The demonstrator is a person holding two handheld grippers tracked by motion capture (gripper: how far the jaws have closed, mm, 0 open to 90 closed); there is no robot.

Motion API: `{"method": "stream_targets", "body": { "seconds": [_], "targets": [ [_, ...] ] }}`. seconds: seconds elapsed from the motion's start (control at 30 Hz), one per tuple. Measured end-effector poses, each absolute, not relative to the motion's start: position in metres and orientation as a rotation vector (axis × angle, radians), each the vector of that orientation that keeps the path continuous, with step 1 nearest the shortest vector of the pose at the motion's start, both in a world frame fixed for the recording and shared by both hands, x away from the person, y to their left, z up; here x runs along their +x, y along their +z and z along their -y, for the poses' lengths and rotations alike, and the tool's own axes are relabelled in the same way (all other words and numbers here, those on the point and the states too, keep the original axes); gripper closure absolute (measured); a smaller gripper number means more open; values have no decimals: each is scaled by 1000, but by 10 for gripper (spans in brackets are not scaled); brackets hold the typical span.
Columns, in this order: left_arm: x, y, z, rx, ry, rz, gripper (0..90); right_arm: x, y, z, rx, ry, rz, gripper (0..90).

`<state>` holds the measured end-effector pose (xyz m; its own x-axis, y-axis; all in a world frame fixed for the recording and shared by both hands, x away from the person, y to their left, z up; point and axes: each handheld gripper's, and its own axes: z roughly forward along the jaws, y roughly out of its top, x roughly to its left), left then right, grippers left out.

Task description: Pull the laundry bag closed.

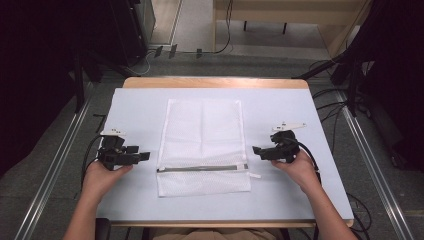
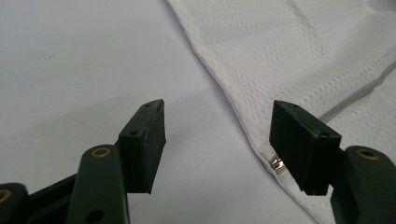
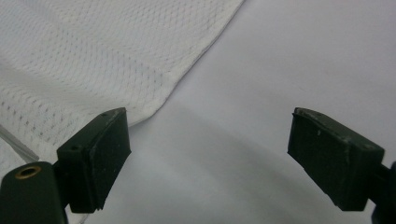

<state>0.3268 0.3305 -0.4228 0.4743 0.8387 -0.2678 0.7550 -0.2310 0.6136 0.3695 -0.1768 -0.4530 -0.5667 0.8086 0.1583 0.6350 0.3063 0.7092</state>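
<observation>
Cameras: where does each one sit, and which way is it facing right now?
High view: above the person's side, facing forward and down on the table; forearms, left hand-held gripper and right hand-held gripper show.
Left gripper view: rides the left one, looks along its open jaws at the mesh bag.
Right gripper view: likewise, open jaws.
All three share the bag.

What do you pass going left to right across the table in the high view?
left gripper → white mesh laundry bag → zipper pull tab → right gripper
</observation>
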Motion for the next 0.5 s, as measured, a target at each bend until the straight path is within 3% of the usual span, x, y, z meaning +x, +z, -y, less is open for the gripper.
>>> {"method": "stream_targets", "body": {
  "seconds": [0.33,0.5],
  "targets": [
    [332,-423,-327,2027,151,-1299,358,364,-451,175,1307,1143,-2352,148],
    [333,-424,-330,2006,167,-1328,366,361,-448,173,1271,1154,-2333,216]
  ]
}}
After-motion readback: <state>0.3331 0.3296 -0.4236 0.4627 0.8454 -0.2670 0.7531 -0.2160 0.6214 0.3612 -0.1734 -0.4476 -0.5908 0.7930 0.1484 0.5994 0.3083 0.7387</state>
